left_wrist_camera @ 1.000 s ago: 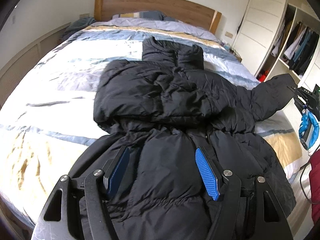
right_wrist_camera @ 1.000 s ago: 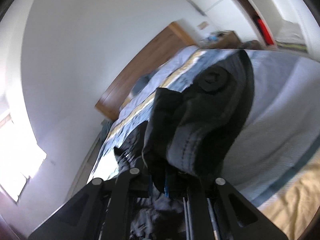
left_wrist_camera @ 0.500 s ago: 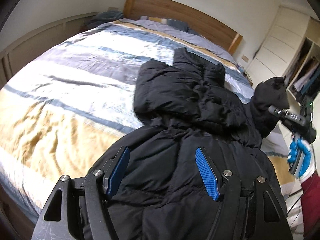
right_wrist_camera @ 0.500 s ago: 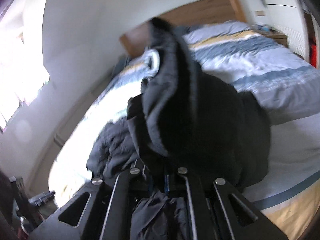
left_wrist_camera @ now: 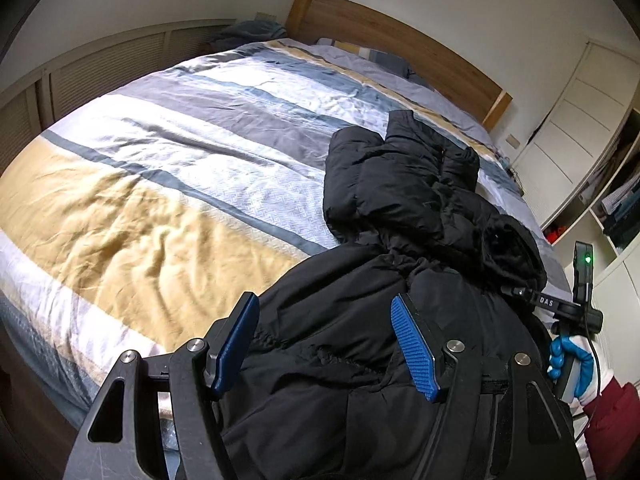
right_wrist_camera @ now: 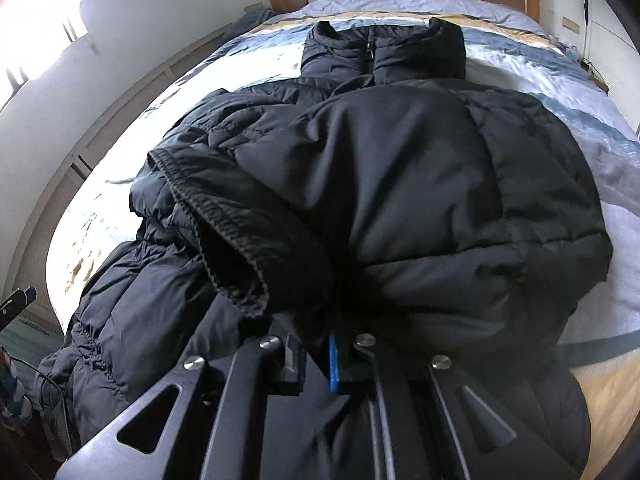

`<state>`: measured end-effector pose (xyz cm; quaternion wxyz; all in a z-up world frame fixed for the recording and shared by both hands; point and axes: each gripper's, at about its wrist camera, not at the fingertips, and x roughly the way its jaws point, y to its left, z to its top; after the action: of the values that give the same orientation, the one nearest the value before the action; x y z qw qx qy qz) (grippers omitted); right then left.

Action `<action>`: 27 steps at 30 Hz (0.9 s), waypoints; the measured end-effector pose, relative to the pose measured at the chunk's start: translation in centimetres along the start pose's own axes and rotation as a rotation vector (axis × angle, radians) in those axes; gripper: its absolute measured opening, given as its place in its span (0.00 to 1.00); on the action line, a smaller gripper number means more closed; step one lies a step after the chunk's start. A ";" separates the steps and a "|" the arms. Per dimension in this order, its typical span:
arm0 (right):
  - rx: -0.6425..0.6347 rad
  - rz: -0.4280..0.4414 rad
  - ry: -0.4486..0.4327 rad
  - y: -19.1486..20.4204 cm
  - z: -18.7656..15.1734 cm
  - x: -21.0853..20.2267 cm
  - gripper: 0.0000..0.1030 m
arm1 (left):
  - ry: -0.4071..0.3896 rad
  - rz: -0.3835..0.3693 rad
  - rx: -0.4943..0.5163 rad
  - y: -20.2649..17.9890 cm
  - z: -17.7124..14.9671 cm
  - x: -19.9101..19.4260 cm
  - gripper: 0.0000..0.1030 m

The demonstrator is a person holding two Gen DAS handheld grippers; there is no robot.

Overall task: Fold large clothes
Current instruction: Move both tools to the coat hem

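A black puffer jacket (left_wrist_camera: 404, 208) lies on the striped bed (left_wrist_camera: 168, 168), collar toward the headboard. My left gripper (left_wrist_camera: 324, 344) is open, its blue pads over the jacket's lower hem, holding nothing. My right gripper (right_wrist_camera: 316, 356) is shut on the jacket's right sleeve (right_wrist_camera: 256, 240) near the cuff, and the sleeve lies folded across the jacket's (right_wrist_camera: 400, 152) chest. In the left wrist view the right gripper (left_wrist_camera: 520, 292) shows at the right, pinching the cuff. The other sleeve is folded over the front.
A wooden headboard (left_wrist_camera: 400, 40) and pillows stand at the far end. White wardrobe doors and open shelves with clothes (left_wrist_camera: 592, 184) stand to the right. A low slatted panel (left_wrist_camera: 100, 64) runs along the left wall. The bed's near edge (left_wrist_camera: 48, 360) drops off below.
My right gripper swung the sleeve from out at the bed's right side up and over onto the jacket's chest. My left gripper shifted its view leftward and stayed open over the hem.
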<state>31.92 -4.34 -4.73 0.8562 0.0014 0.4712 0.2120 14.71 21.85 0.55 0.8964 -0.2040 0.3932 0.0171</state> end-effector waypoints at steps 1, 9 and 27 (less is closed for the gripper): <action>-0.004 -0.011 -0.005 0.1 -0.2 -0.2 0.11 | 0.001 0.004 0.003 -0.2 0.0 -0.1 0.65; -0.016 0.120 -0.045 1.5 -2.0 -2.9 0.63 | 0.019 0.055 0.093 -4.5 1.3 -1.0 0.68; 0.057 -0.070 -0.235 -10.8 4.1 -7.8 0.63 | 0.148 -0.016 0.431 -24.9 6.5 15.4 0.68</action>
<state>35.54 -16.15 1.66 0.9120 0.0338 0.3733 0.1669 34.59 -0.47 2.29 0.8880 -0.0116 0.4510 -0.0894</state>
